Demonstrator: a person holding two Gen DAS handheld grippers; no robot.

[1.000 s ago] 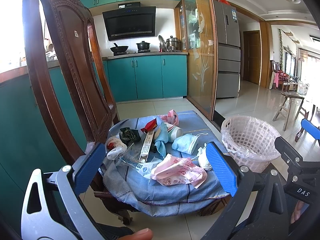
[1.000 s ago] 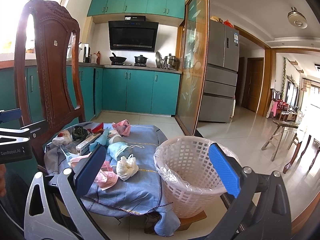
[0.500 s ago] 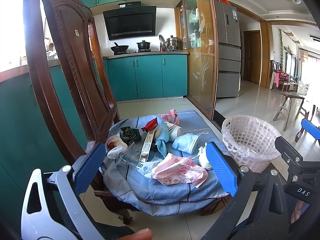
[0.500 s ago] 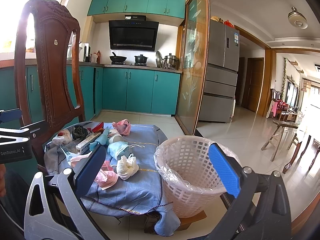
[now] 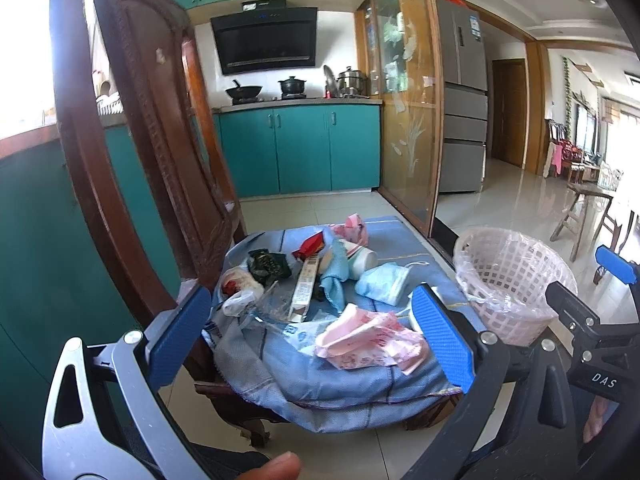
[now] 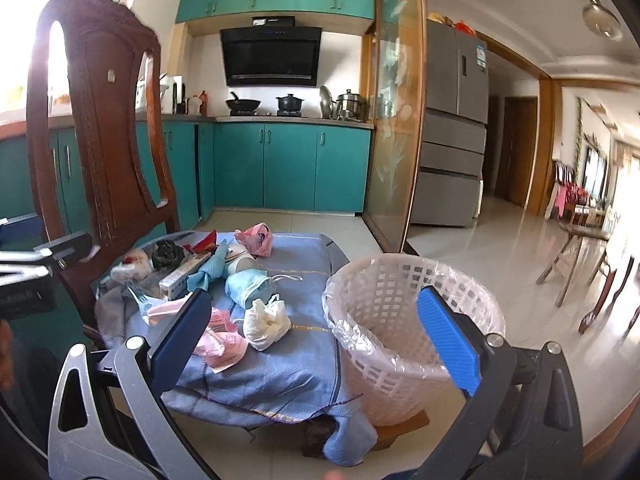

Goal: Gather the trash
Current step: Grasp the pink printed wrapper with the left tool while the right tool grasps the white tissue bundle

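Observation:
Trash lies on a blue cloth point(image 5: 340, 384) over a chair seat: a pink wrapper point(image 5: 368, 338), a blue face mask point(image 5: 380, 282), a paper cup point(image 5: 360, 256), a long box point(image 5: 306, 284), a dark green packet point(image 5: 268, 266), a red wrapper point(image 5: 312, 244) and a white crumpled bag point(image 6: 266, 320). A pale lined basket point(image 6: 412, 332) stands at the right of the cloth; it also shows in the left wrist view point(image 5: 512, 280). My left gripper point(image 5: 312, 340) is open in front of the trash, empty. My right gripper point(image 6: 316, 344) is open, empty, before the basket.
The carved wooden chair back point(image 6: 104, 152) rises at the left. Teal kitchen cabinets point(image 6: 288, 168) and a glass partition point(image 6: 394, 128) stand behind. A wooden stool point(image 6: 576, 248) is on the tiled floor at the far right.
Both grippers have shifted slightly, with the view tilted a little. The trash and the basket have not moved. Both stay open.

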